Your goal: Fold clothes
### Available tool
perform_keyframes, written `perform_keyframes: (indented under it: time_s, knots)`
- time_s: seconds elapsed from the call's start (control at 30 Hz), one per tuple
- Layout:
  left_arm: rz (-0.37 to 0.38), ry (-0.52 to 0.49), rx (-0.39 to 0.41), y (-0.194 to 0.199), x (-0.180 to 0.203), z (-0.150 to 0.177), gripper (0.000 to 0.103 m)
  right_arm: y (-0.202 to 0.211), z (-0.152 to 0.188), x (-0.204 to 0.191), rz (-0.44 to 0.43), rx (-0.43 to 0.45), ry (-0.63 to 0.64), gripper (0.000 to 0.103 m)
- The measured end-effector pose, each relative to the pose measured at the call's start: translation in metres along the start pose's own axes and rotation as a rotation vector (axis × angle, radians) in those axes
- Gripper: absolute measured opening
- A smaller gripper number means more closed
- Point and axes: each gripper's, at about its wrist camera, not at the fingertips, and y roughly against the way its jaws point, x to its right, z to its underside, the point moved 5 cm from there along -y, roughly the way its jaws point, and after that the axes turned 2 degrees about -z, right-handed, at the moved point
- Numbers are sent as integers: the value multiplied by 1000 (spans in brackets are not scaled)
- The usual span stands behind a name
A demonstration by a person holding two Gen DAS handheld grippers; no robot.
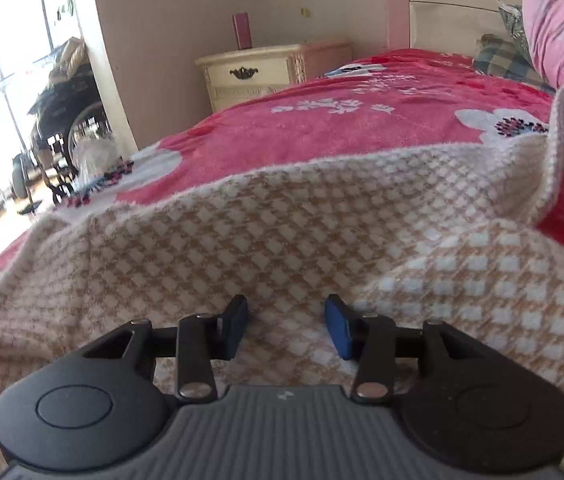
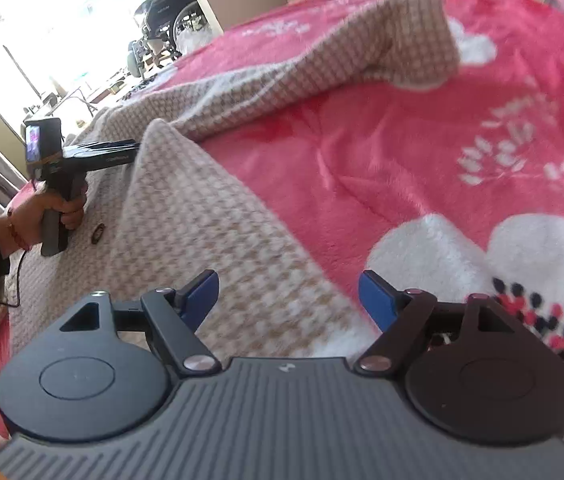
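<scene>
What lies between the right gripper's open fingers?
The beige-and-white houndstooth knit garment's edge, lying on the pink floral fleece blanket, fills the gap; right wrist view shows it.

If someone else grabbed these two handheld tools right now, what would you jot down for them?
Left gripper: open, holding nothing, low over the checked beige garment.
Right gripper: open, holding nothing, over the garment's near edge where it meets the pink floral blanket.
The garment lies spread on the bed, rumpled, with one sleeve stretched toward the far side and a raised fold in the middle.
Done: no neat fold visible.
Left: grip the edges, smooth it, fold sleeve and body.
</scene>
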Motion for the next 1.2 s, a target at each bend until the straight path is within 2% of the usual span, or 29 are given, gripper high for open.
perform_keyframes:
  time_s: [0.07,0.13,0.2,0.23,0.33,0.47,0.53,0.57,0.6,0.67,0.83,0.87,0.9,0.93,0.97,1.0,1.1,1.2]
  knots:
    - [-9,4,6,-2,-1,-1,46,-17,-2,2,-61,-59,-22,75]
    - [-18,7,11,-5,-2,-1,46,-29,2,0,-84,-125,-28,54]
    - [-27,11,17,-7,-3,-2,46,-23,14,-14,-65,-147,29,23]
    - [-31,13,20,-8,-3,-2,46,-18,21,-21,-49,-148,60,18]
    - [-35,14,26,-10,-3,-3,47,-1,43,-25,15,-136,61,14]
    - [-12,47,26,1,-6,-18,44,1,48,-14,9,-115,-6,14]
    - [85,74,51,14,-2,-38,46,3,47,-17,13,-107,11,14]
    - [145,57,64,21,5,-49,50,4,47,-19,15,-105,17,14]
    - [206,10,65,25,19,-60,59,5,47,-20,19,-105,24,14]
    - [302,-158,31,25,56,-75,66,6,49,-21,25,-109,36,15]
    - [229,-665,-28,-2,147,-77,65,4,50,-21,34,-124,57,16]
    - [208,-679,-50,-11,152,-76,60,4,51,-22,36,-125,61,17]
    - [186,-694,-72,-19,157,-76,46,4,51,-22,38,-126,65,17]
    - [168,-689,-89,-26,160,-76,37,4,51,-24,42,-124,71,17]
    - [163,-599,-90,-28,153,-84,15,6,51,-25,45,-121,79,17]
    - [160,-505,-82,-29,146,-91,11,7,51,-26,49,-118,85,17]
    - [185,-180,55,-14,111,-117,10,12,52,-28,61,-109,98,16]
    - [149,-12,94,-24,97,-118,10,16,57,-26,82,-120,102,16]
